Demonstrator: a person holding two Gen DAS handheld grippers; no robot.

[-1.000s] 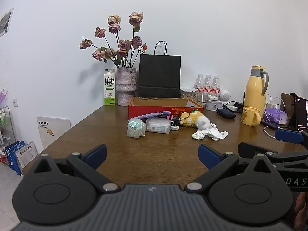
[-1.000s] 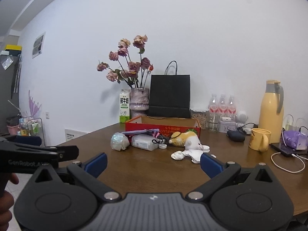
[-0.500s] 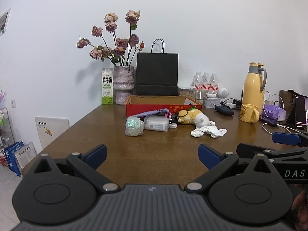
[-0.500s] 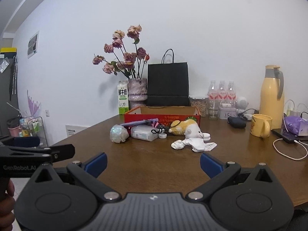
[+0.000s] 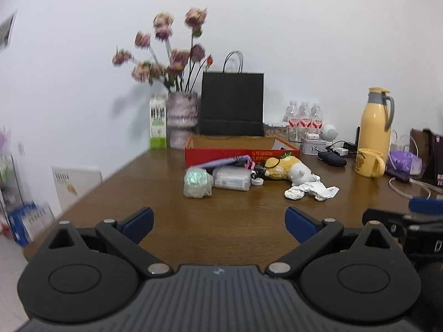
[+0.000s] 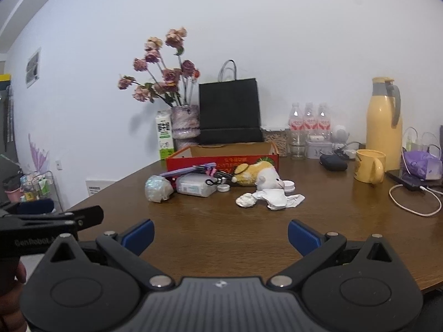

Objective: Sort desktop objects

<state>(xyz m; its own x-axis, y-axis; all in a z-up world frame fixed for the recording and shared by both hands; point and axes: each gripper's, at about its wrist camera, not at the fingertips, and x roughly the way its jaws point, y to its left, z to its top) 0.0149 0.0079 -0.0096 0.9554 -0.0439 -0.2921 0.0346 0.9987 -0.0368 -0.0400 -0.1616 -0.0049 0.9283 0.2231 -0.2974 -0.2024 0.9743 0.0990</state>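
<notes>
A clutter pile lies mid-table in front of a red cardboard box (image 5: 242, 153) (image 6: 221, 159): a shiny crumpled bag (image 5: 197, 182) (image 6: 157, 189), a clear wipes pack (image 5: 232, 178) (image 6: 196, 184), a purple folded umbrella (image 5: 221, 163), a yellow-and-white plush toy (image 5: 288, 167) (image 6: 260, 175) and crumpled white paper (image 5: 311, 190) (image 6: 270, 197). My left gripper (image 5: 218, 222) is open and empty over the near table edge. My right gripper (image 6: 221, 233) is open and empty, beside it on the right.
At the back stand a milk carton (image 5: 158, 123), a vase of dried roses (image 5: 182, 120), a black paper bag (image 5: 232, 103) and water bottles (image 5: 304, 119). On the right are a yellow thermos (image 5: 375, 123), a yellow mug (image 5: 369, 162), a purple bag (image 6: 422, 164) and a white cable (image 6: 415, 202).
Both cameras have tilted down a little and moved slightly closer to the table. The pile has not moved. Both grippers stay open.
</notes>
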